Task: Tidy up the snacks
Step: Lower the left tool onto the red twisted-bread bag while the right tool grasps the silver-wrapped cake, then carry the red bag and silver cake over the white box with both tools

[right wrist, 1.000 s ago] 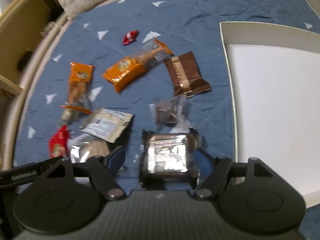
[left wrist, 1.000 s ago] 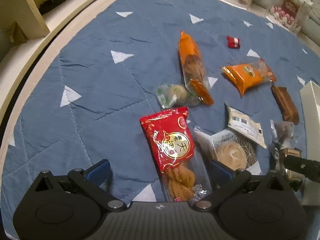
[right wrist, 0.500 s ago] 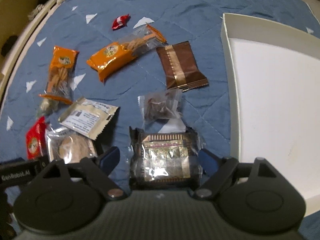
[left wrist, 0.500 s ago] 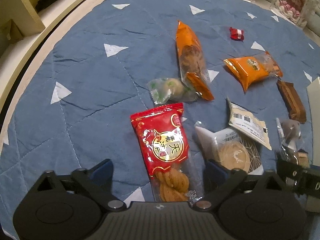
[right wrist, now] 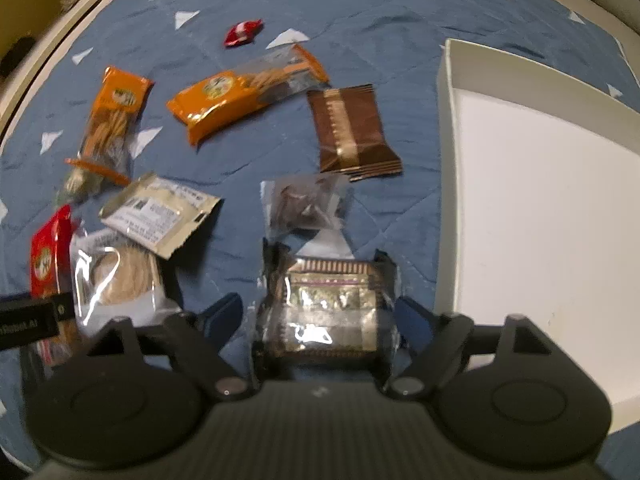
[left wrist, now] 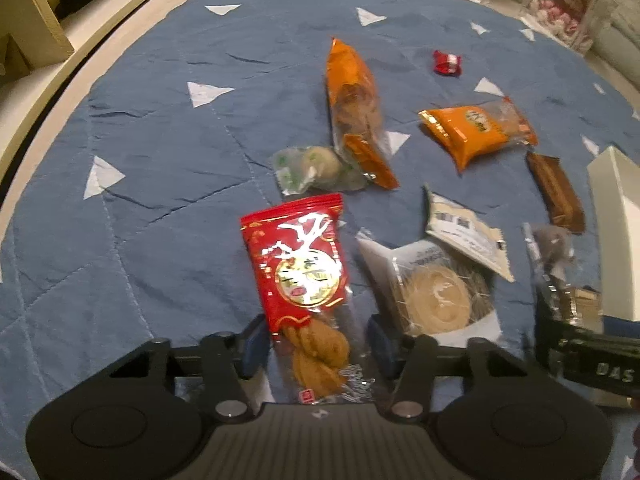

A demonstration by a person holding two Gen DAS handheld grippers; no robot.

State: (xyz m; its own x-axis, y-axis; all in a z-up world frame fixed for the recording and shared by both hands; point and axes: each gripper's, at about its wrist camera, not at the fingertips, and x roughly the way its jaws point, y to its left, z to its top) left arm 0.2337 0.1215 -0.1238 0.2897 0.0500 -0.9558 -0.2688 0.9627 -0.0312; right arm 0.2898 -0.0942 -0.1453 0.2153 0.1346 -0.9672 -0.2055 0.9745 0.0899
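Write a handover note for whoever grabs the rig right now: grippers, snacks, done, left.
Left gripper: shut on red twist-snack packet.
Right gripper: open, straddling clear-wrapped dark pastry, no squeeze seen.
White tray, right of the snacks, holds nothing in its visible part.
Done: nothing sorted.
Left: all snacks lie on the blue quilt, including two orange packets, brown packet, small red candy.

A twisted-pastry packet [left wrist: 304, 280] lies between the left claw's [left wrist: 316, 344] fingers, a round-biscuit packet [left wrist: 432, 292] just right of them. A foil-wrapped block [right wrist: 328, 312] sits between the right claw's [right wrist: 320, 320] fingers, the tray [right wrist: 540, 200] to their right.
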